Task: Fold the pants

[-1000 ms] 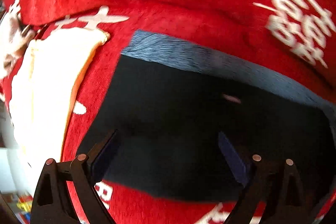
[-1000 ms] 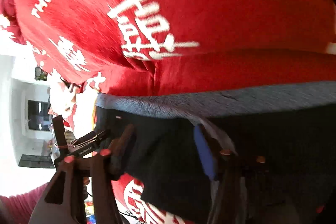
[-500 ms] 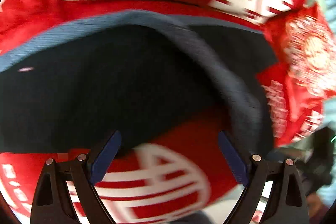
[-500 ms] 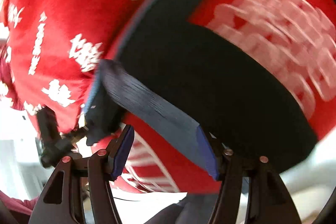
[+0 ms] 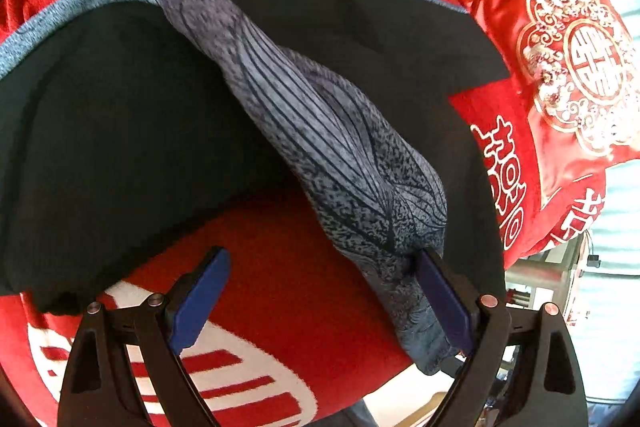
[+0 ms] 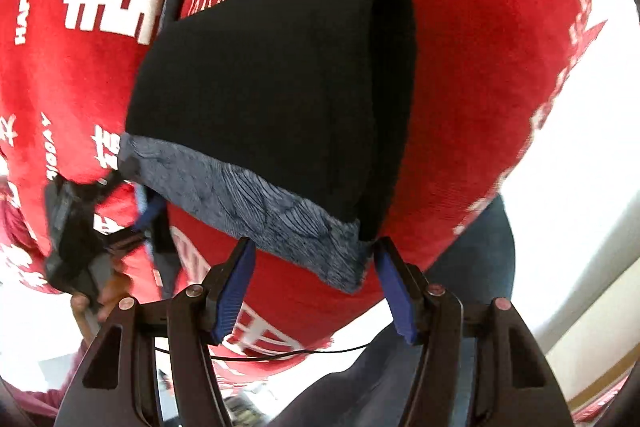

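Red plush bedspread (image 5: 288, 267) with big white characters fills almost all of both views, and only slivers of a bright room show past its edges at the lower right, too washed out to read. On it lie the black pants with a blue-grey patterned waistband (image 5: 120, 147), spread across the middle of the left wrist view; their far edge runs out of sight at the left rim. A twisted length of the waistband (image 5: 340, 155) slants from the upper left of that frame down to the lower right, where it lies against the inner face of one blue pad (image 5: 440, 303) of the left gripper (image 5: 320, 303). The other pad stands well clear over bare red cloth, so the jaws are wide and pinch nothing. A red satin cushion with gold embroidery (image 5: 576, 67) sits at the upper right, partly cut off. In the right wrist view the pants (image 6: 272, 95) lie doubled over into a thick black slab at centre frame, the waistband along its lower edge. The right gripper (image 6: 316, 287) has its jaws parted, the waistband's corner between the pads (whether it touches the right-hand one I cannot tell). At the lower left, blurred, the other gripper and a hand (image 6: 100, 291) appear; a thin black cable (image 6: 280, 355) crosses below.
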The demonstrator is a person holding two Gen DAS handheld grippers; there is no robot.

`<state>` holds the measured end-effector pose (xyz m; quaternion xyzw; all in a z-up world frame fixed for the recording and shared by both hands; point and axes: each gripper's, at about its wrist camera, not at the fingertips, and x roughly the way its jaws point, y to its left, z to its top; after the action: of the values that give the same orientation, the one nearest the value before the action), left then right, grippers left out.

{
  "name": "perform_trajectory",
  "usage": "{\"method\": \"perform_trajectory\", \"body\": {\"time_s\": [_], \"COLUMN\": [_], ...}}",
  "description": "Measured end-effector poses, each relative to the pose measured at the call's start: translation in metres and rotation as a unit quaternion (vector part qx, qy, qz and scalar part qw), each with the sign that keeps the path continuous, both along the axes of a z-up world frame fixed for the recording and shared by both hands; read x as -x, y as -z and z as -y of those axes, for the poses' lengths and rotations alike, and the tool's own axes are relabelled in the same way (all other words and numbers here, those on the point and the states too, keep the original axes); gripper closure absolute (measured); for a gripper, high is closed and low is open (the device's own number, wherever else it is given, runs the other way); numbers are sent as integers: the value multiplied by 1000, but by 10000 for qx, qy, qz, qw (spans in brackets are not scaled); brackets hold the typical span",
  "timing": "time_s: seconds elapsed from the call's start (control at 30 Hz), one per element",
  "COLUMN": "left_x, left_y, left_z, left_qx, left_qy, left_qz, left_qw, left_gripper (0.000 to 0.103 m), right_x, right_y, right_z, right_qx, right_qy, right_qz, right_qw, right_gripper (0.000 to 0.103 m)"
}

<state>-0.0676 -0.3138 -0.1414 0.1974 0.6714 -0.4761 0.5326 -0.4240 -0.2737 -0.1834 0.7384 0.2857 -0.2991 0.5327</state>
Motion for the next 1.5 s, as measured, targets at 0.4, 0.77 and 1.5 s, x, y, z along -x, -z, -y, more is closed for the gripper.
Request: {"method": "perform_trajectory", "body": {"time_s": [0.4, 0.77, 1.5], "left_x": [13, -27, -89], "left_y": [-35, -78, 16], "left_z": [50, 157, 77], "left_qx": [192, 559, -1241], "left_qy": [-22, -138, -1150], "left_qz": [-281, 1079, 2040], "left_qw": [9994, 9925, 9642], "left_gripper": [71, 32, 25], "right_x": [-27, -96, -92], "right_y": [-77, -105, -26], "right_z": [105, 325, 354], "right_qx": [532, 1211, 1348], "right_qy": [-662, -1491, -1497], "right_qz": [1037, 728, -1612], "right_qw": [9910, 9787, 9661], "right_gripper": [87, 84, 84]}}
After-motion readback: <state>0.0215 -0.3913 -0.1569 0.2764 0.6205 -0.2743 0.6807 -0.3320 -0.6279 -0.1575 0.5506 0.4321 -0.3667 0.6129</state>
